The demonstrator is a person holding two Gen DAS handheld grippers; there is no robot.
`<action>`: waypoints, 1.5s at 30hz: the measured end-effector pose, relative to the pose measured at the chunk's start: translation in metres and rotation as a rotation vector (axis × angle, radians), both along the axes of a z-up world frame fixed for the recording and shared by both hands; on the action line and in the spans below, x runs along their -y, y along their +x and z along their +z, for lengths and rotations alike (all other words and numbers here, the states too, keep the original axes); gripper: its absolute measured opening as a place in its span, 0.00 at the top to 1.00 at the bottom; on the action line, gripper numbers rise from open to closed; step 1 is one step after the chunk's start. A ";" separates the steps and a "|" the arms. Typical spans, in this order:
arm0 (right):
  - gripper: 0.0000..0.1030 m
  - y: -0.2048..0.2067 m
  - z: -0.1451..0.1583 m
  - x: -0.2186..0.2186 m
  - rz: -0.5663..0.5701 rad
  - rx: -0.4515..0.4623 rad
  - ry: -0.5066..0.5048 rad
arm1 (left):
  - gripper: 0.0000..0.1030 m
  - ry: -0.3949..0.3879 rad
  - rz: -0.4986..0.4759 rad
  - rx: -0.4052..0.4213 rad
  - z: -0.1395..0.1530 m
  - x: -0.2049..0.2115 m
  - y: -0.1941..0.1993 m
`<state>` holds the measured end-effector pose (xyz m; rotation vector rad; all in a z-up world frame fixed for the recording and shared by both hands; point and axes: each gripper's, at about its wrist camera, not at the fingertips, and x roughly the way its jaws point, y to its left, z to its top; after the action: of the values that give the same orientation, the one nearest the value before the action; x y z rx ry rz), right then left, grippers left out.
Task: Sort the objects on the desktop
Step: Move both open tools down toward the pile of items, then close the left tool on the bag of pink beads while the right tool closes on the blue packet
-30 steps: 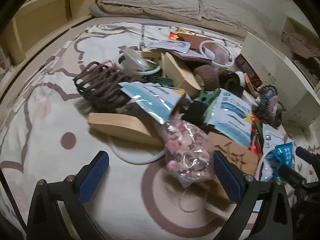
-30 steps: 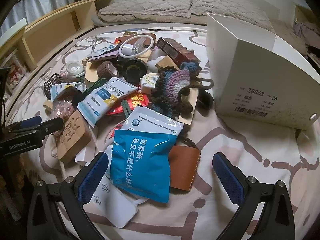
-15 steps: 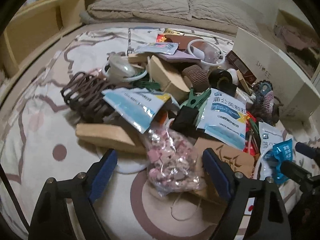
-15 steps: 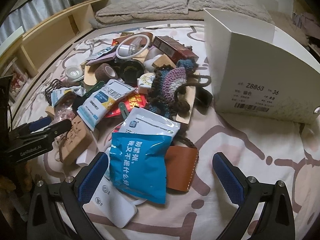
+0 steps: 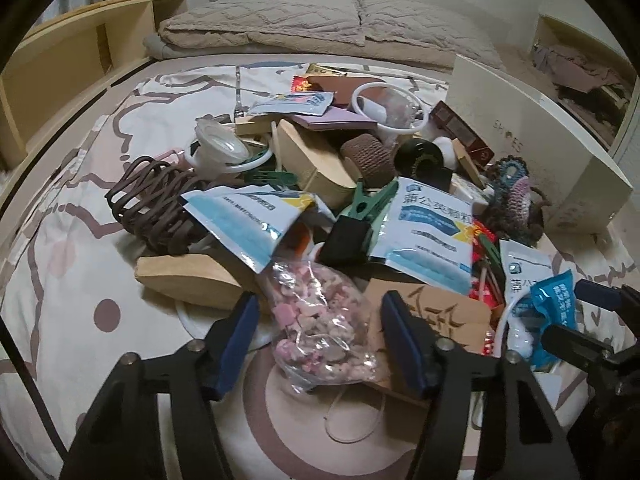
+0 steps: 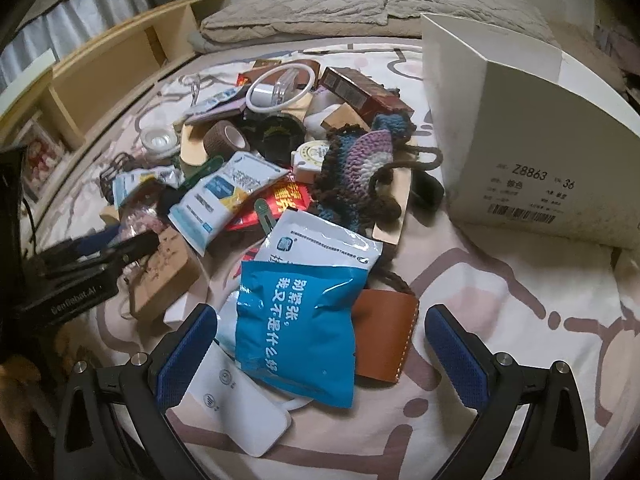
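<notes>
A pile of small objects lies on a patterned bed sheet. In the left wrist view my left gripper (image 5: 324,340) straddles a clear bag of pink pieces (image 5: 320,320), fingers partly closed around it with gaps on both sides. A brown cardboard tag (image 5: 436,320) lies under its right finger. In the right wrist view my right gripper (image 6: 320,352) is wide open over a blue and white pouch (image 6: 300,320), with a brown leather case (image 6: 384,340) and a white flat pack (image 6: 236,404) beside it. The left gripper also shows in the right wrist view (image 6: 100,248).
A white shoe box (image 6: 520,140) stands at the right. A crocheted pouch (image 6: 360,164), brown tape roll (image 5: 368,156), wooden blocks (image 5: 188,280), brown wire holder (image 5: 152,200) and sachets (image 5: 428,232) fill the pile. A wooden shelf (image 5: 60,72) runs along the left.
My left gripper moved forward over the bag of pink pieces and its fingers narrowed around it. My right gripper stayed open and hardly moved.
</notes>
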<state>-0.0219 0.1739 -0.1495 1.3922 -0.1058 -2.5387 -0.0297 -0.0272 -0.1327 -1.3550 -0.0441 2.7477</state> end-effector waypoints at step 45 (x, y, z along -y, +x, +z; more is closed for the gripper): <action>0.40 0.008 0.008 0.014 0.063 -0.089 0.086 | 0.56 0.164 0.024 0.078 -0.002 0.017 -0.003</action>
<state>-0.0142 0.1601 -0.1413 1.2883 0.0623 -2.5755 -0.0324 -0.0444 -0.1343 -1.4243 -0.2854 2.6408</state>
